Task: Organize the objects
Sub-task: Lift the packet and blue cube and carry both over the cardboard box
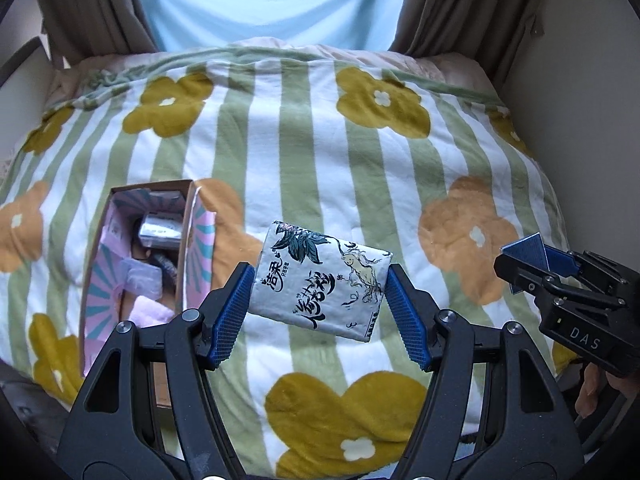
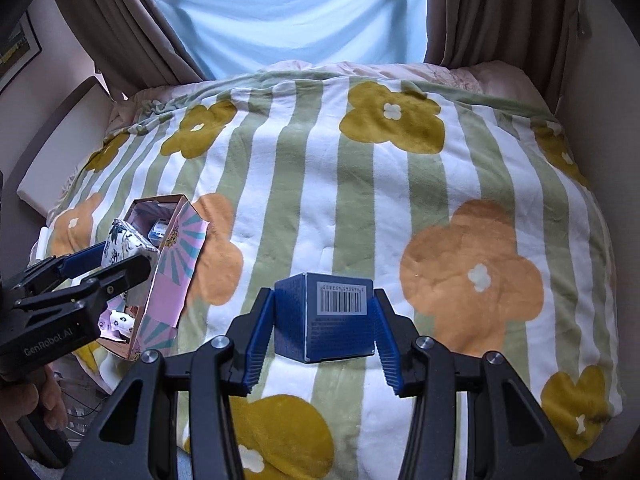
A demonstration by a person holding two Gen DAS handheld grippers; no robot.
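Two handheld grippers above a bed covered by a green-and-white striped blanket (image 2: pixel 360 184) with large yellow and orange flowers. Left gripper (image 1: pixel 320 304) clamped on a soft tissue pack (image 1: pixel 320 280), white with ink-style leaf and deer artwork and Chinese lettering, held off the blanket. Pack's long axis running side to side between the blue ribbed pads (image 1: pixel 230 312), tilted so its right end sits slightly lower, printed face turned up toward the camera. Right gripper (image 2: pixel 324 320) closed around a small dark blue carton (image 2: pixel 332 316), barcode face upward, one vertical edge pointing back at the camera, roughly cube-shaped so no clear long axis. On the left side of the bed, an open cardboard box (image 1: pixel 196 256) with pink and teal sunburst lining, already holding several small items: a silvery packet, a clear plastic case, something pale pink. In the right wrist view, tissue pack hovering just beside the near rim of that box. Step in hand, by judgement: carrying both items toward the box for stowing. Next move likely calling for the tissue pack to be brought over the opening, perhaps turned so its long side lines up with the box's length, then lowered and released; blue carton well apart from the box, probably to follow. Free space inside looks limited.
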